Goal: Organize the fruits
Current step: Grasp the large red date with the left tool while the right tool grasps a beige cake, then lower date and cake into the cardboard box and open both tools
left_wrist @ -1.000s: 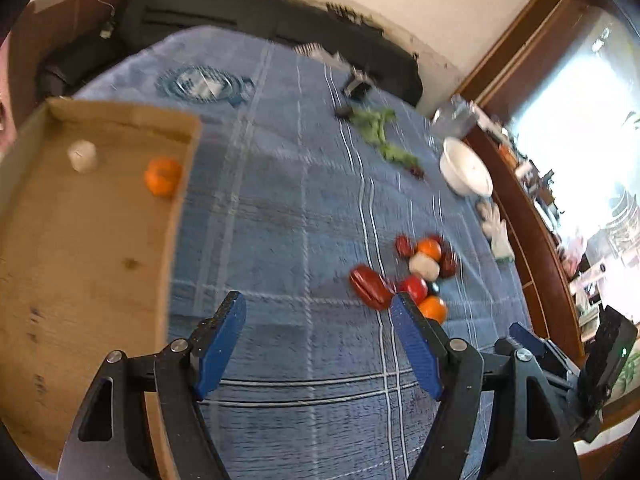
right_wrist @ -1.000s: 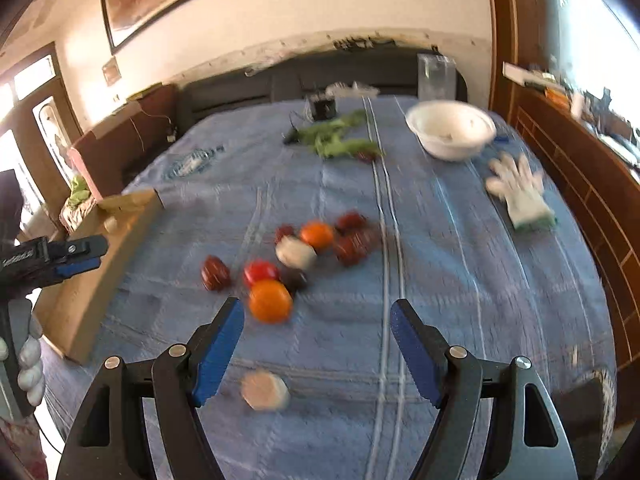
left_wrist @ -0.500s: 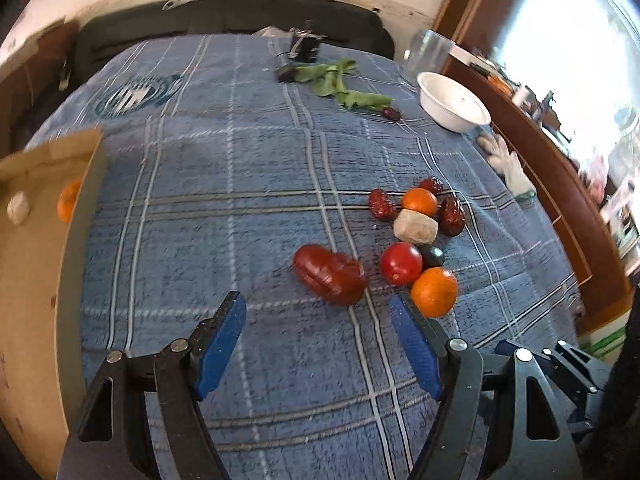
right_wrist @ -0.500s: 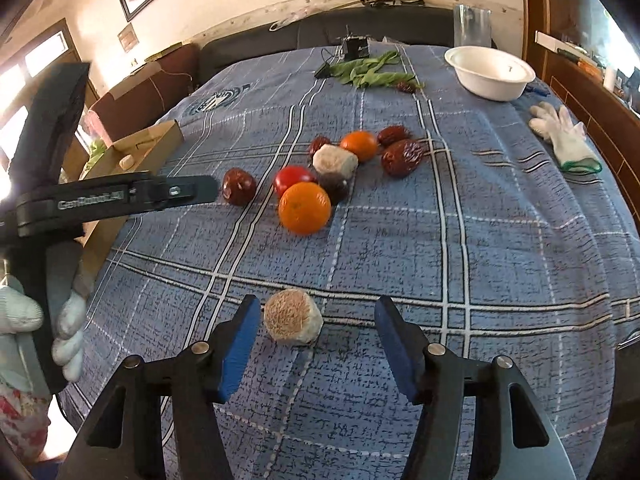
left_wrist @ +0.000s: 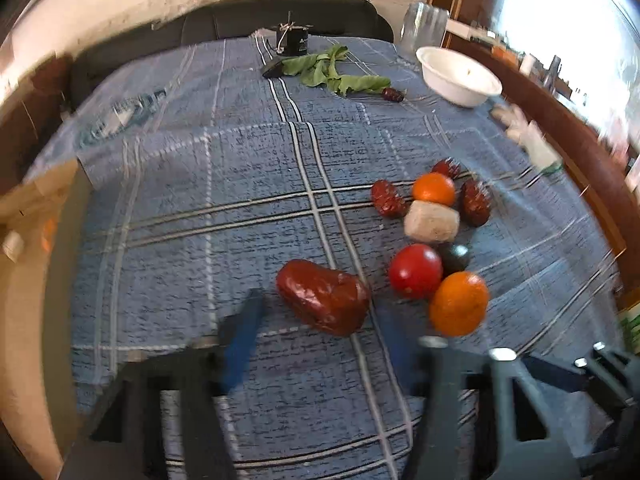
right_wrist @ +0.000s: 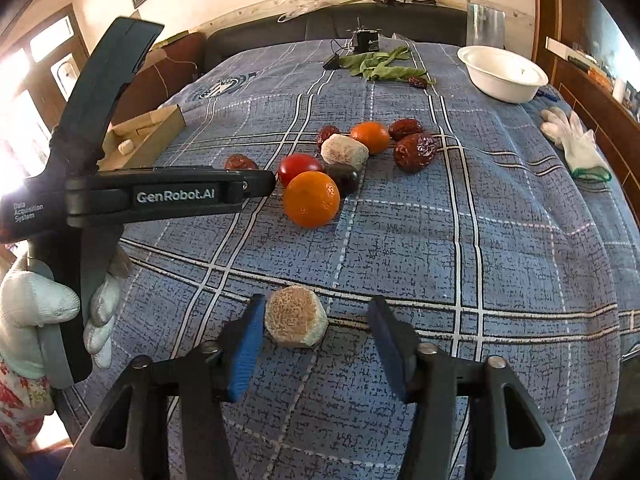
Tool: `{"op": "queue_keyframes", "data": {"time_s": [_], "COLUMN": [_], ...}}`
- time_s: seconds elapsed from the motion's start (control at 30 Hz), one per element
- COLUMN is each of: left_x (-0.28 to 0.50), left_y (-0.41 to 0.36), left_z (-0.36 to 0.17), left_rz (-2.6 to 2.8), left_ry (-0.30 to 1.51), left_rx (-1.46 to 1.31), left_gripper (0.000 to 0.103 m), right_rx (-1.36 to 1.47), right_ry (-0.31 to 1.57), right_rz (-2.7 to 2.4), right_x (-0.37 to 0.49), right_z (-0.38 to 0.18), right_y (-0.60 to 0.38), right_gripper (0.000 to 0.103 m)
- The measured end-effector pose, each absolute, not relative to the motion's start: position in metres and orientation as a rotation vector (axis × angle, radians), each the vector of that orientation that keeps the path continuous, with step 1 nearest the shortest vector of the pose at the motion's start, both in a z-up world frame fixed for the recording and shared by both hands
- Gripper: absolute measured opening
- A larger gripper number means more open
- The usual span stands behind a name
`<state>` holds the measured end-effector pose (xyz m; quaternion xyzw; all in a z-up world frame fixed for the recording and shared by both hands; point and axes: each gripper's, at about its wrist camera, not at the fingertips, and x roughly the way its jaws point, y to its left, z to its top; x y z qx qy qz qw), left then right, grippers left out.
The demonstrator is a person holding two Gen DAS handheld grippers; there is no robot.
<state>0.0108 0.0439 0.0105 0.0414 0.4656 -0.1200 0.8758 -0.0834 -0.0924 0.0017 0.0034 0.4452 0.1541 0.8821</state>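
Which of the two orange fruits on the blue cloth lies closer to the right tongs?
The bigger orange, at the near edge of the pile beside the red tomato. The smaller orange sits farther back, behind the pale lump.

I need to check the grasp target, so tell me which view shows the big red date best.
The left wrist view: the big red date lies whole and close, just ahead of the closing left tongs. In the right wrist view only its top shows, behind the other tool's black body.
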Motion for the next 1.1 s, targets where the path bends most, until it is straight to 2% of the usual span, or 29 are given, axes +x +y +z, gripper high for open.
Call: {"op": "queue_keyframes", "data": {"time_s": [0.17,0.67,0.9,1.1], "left_x": [0.004,-0.040,-0.046,-0.026], "left_y": [0.047,0.127,0.207,0.293], "left_z": [0.013,0.071,0.097,0.096], "left_rz": [-0.281,-0.253,-0.123,0.041], "left_ry": [0.972,0.857,0.813,0.830], "left_rx": [0.066,-0.127,-0.162,-0.215], "left_gripper": [0.040,0.040,0.041,0.041], "right_rx": [-0.029,-0.037,-0.033,-0.074], "right_ry": [0.925,0.873,0.829,0.766], "right_rz": [0.342,0.385,0.500,0.604], "right_x": [-0.087,-0.104,-0.095,-0.072], "right_z": [0.003,0.036,0.074,0.103], "right_y": [-0.083,-0.058,-0.009,0.067], "right_gripper": [0.034,0.034,0.034,0.034]}}
